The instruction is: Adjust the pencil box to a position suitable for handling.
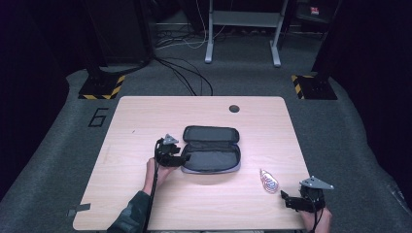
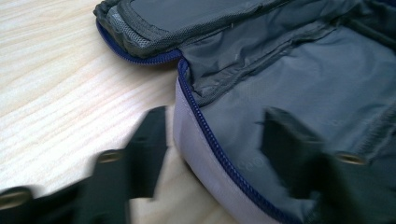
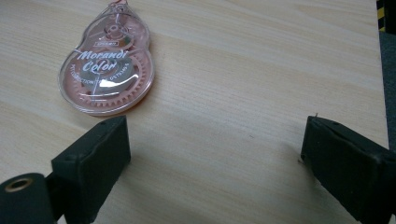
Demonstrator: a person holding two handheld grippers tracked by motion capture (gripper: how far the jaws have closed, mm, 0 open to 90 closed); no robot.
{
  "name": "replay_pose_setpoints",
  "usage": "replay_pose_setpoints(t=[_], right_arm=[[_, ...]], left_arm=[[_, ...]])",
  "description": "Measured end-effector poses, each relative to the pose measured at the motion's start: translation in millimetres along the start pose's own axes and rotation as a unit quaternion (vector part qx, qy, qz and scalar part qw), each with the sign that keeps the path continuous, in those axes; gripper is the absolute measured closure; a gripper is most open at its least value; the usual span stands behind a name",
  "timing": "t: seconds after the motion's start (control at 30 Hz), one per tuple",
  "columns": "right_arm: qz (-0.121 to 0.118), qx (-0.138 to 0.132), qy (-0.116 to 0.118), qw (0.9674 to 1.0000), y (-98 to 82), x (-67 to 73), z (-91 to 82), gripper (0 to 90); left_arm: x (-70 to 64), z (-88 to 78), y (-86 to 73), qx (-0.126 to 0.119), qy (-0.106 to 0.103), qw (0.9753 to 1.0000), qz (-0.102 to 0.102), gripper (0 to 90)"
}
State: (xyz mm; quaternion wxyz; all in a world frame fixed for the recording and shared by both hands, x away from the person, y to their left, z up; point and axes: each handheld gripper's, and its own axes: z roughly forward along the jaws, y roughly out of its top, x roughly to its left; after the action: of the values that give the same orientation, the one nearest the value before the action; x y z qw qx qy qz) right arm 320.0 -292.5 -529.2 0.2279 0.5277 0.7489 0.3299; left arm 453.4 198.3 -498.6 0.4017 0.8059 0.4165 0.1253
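A dark pencil case lies unzipped and spread flat in the middle of the wooden table, its grey lining and blue zipper showing. My left gripper sits at the case's left end. Its jaws straddle the near rim, one outside on the table and one over the lining, with gaps on both sides, so it is open. A pink clear correction tape roller lies right of the case. Just behind it, my right gripper rests open on bare wood with nothing between its fingers.
A round cable hole sits near the table's far edge. The table's right edge runs close to my right gripper. A small grey tape scrap hangs at the front left corner. Cables and metal stand legs are on the floor beyond.
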Motion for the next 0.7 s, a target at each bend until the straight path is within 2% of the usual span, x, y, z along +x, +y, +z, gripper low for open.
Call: replay_pose_setpoints(t=[0.07, 0.1, 0.2, 0.27, 0.37, 0.47, 0.67, 0.7], right_arm=[[0.0, 0.0, 0.0, 1.0, 0.0, 0.0, 0.0, 7.7], [0.0, 0.0, 0.0, 1.0, 0.0, 0.0, 0.0, 7.7], [0.0, 0.0, 0.0, 1.0, 0.0, 0.0, 0.0, 7.7], [0.0, 0.0, 0.0, 1.0, 0.0, 0.0, 0.0, 7.7], [0.0, 0.0, 0.0, 1.0, 0.0, 0.0, 0.0, 7.7], [-0.001, 0.0, 0.0, 1.0, 0.1, -0.2, 0.1, 7.7], [-0.002, -0.001, 0.0, 1.0, 0.1, -0.4, 0.2, 7.7], [-0.002, 0.002, -0.001, 1.0, 0.3, -0.2, 0.0, 7.7]], left_arm=[[0.4, -5.8, -1.4, -0.01, 0.001, 0.9999, -0.006, 26.7], [2.0, -10.1, -1.9, -0.005, -0.002, 1.0, -0.001, 22.8], [3.4, -21.8, -5.6, -0.014, 0.004, 0.9999, 0.0, 15.4], [4.3, -29.4, -9.5, -0.024, 0.011, 0.9997, 0.0, 13.8], [7.8, -41.3, -14.9, -0.02, 0.005, 0.9998, -0.001, 8.5], [8.7, -52.1, -22.2, -0.016, 0.008, 0.9998, -0.001, 6.0], [12.3, -69.2, -40.6, 0.002, 0.032, 0.9994, 0.008, 3.1], [12.4, -71.3, -44.2, 0.002, 0.043, 0.9991, 0.009, 2.8]])
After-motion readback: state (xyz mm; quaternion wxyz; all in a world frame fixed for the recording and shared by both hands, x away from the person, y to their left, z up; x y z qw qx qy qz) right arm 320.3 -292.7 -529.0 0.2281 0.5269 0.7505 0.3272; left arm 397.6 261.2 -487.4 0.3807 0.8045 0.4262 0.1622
